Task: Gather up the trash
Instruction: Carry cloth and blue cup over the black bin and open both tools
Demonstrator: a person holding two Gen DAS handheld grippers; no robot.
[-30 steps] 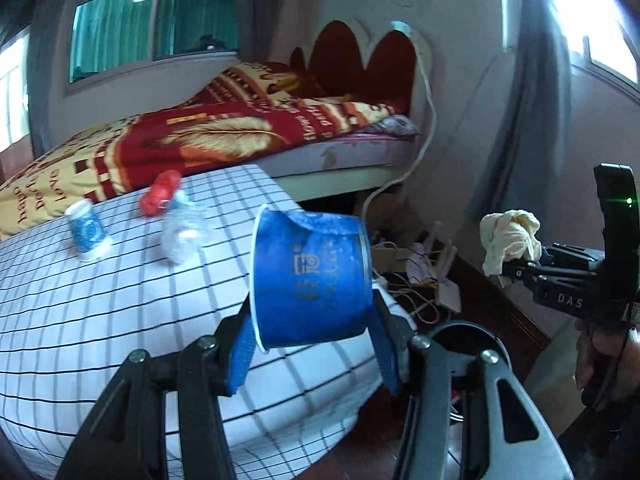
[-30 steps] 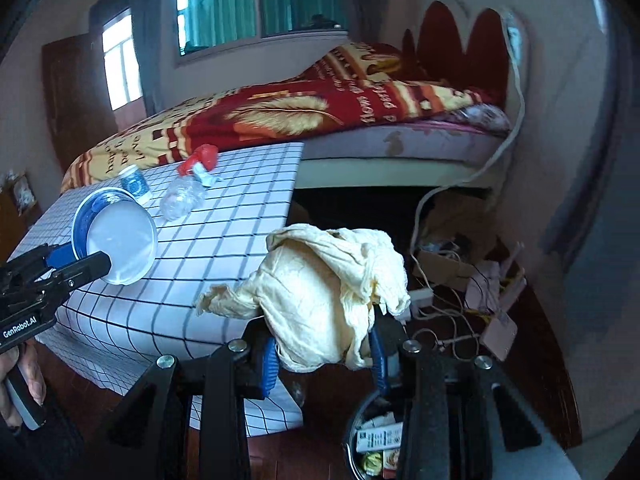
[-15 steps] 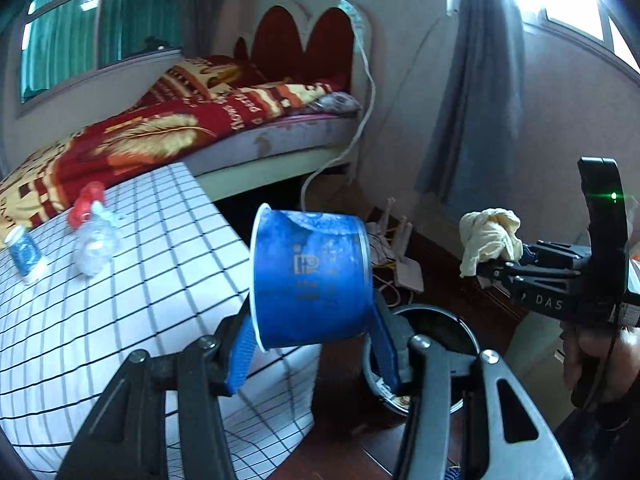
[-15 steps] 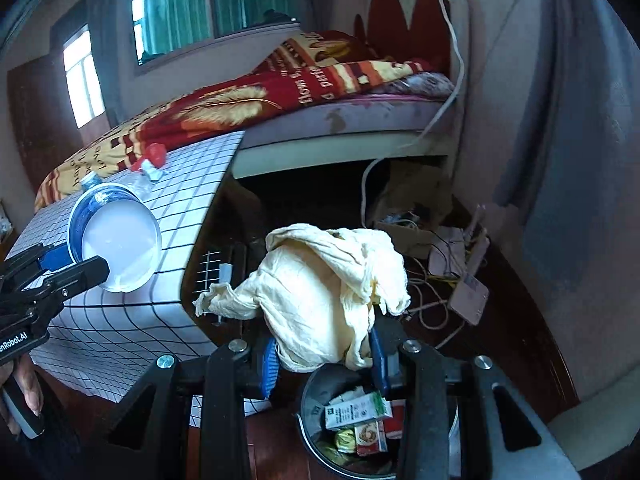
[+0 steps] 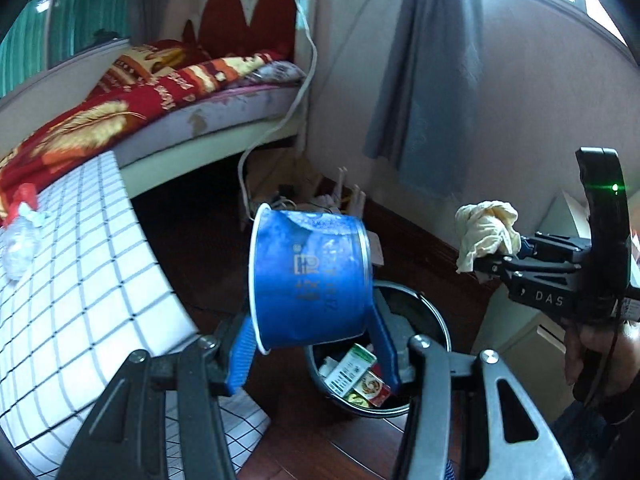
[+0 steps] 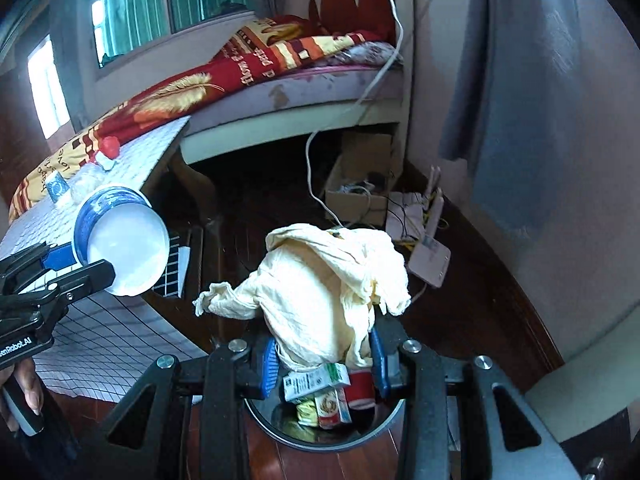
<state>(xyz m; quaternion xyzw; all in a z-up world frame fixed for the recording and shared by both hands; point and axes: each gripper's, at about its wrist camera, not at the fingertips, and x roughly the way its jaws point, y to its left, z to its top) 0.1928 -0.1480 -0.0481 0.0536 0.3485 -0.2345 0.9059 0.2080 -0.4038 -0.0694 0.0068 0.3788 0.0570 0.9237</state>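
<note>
My left gripper [image 5: 312, 354] is shut on a blue paper cup [image 5: 308, 276] and holds it on its side above the near rim of a black trash bin [image 5: 436, 320]. The cup also shows in the right wrist view [image 6: 124, 240], white inside. My right gripper [image 6: 324, 364] is shut on a crumpled cream cloth [image 6: 332, 292], right above the bin [image 6: 384, 428]. The bin holds cartons [image 6: 316, 384] and a red cup [image 6: 360, 390]. In the left wrist view the cloth [image 5: 486, 228] hangs to the right of the bin.
A table with a checked cloth [image 5: 80, 280] stands to the left, with a crushed clear bottle [image 5: 18, 244], a red item [image 5: 24, 196] and a small blue cup [image 6: 56, 188] on it. A bed [image 5: 160, 112] lies behind. Cables and a router [image 6: 428, 248] lie on the floor by the wall.
Both grippers have swung right and down, away from the table towards the bin. The bin and its contents now sit directly under both held items.
</note>
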